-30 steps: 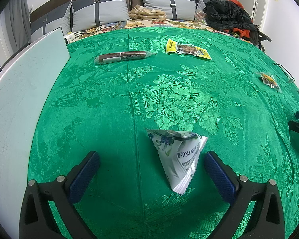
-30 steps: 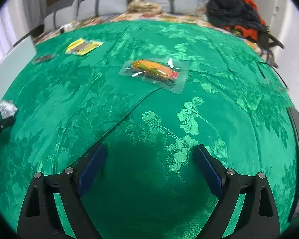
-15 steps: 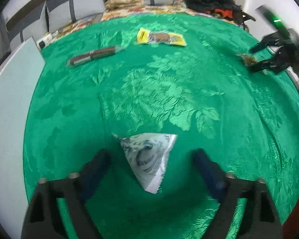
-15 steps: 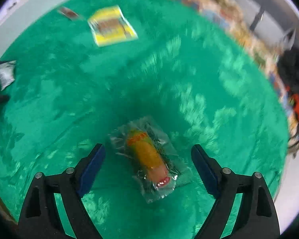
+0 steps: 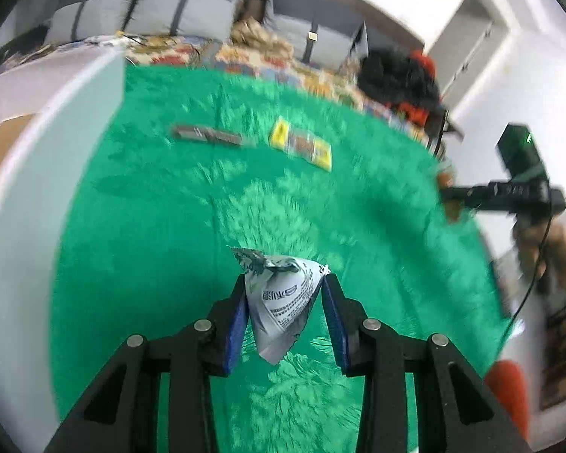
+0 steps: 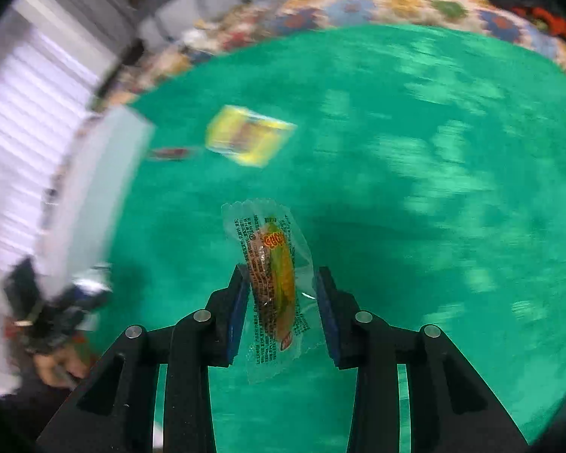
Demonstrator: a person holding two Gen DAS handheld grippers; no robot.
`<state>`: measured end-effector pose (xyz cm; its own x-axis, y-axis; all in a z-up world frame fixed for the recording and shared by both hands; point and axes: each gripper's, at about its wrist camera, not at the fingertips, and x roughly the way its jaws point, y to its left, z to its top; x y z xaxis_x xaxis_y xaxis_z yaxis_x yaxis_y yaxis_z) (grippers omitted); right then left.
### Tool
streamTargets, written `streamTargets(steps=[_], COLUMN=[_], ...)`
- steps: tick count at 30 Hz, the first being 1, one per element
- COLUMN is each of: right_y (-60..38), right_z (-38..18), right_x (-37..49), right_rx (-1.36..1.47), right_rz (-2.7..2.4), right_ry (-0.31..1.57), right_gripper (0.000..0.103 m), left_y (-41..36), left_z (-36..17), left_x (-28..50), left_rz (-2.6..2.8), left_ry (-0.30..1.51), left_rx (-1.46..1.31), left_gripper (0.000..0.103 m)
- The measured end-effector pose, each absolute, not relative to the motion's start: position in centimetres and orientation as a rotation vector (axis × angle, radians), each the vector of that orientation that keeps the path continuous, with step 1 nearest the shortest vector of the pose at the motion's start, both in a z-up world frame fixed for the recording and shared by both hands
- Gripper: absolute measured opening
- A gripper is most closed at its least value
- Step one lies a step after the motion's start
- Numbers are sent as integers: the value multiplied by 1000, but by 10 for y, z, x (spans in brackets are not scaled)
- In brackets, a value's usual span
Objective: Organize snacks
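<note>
Gripping white snack pouch [image 5: 283,302] w/ left gripper [image 5: 285,309] jaws; right gripper [image 6: 281,305] jaws clamp clear-wrapped snack [image 6: 275,283].

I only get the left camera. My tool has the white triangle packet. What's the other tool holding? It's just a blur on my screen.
Observer: The right tool is shut on a clear packet with an orange and yellow snack inside.
Operator: Is it hanging or lying down?
Observer: It stands on edge between the pads, lifted above the green cloth.
Operator: Does that camera see my tool too?
Observer: Yes, the left tool sits blurred at its left edge, beside the pale board.
</note>
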<state>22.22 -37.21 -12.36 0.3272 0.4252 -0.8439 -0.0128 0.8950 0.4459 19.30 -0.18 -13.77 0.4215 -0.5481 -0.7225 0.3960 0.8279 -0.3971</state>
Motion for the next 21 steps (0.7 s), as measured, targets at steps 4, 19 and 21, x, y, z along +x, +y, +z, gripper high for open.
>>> streamTargets(steps=[4, 19, 21], right_y=[-272, 40, 20], right_z=[-78, -62, -67], right_x=[234, 237, 231], right_rx=[496, 444, 347], right_rz=[522, 886, 793], right_ry=[1120, 1176, 1115], right_gripper=[37, 70, 72], left_y=[65, 310, 316], left_z=[-88, -85, -88], left_x=[187, 178, 165], left_rz=[-537, 71, 68], left_ry=[880, 893, 866], left_rx=[-251, -126, -175], left_gripper=[37, 81, 81])
